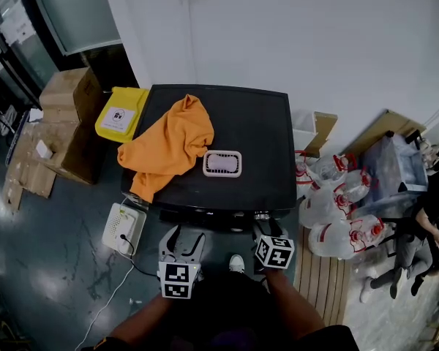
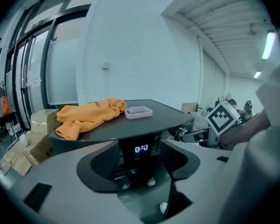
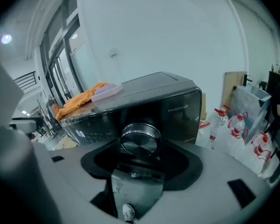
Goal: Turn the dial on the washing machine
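Observation:
The dark washing machine (image 1: 257,134) stands against the wall, with an orange cloth (image 1: 168,145) and a pale tray (image 1: 222,164) on its lid. On its front panel is a round metal dial (image 3: 140,141). My right gripper (image 3: 141,149) has its jaws on both sides of the dial and is shut on it; the view is tilted. In the head view the right gripper (image 1: 265,227) sits at the panel's right end. My left gripper (image 2: 139,161) is open and empty, a little in front of the lit display (image 2: 141,149). The head view shows the left gripper (image 1: 183,240) below the front edge.
Cardboard boxes (image 1: 66,119) and a yellow bin (image 1: 121,114) stand left of the machine. A white box with a cable (image 1: 123,227) lies on the floor. Plastic bottles (image 1: 336,210), a wooden pallet (image 1: 325,284) and a seated person (image 1: 424,232) are at the right.

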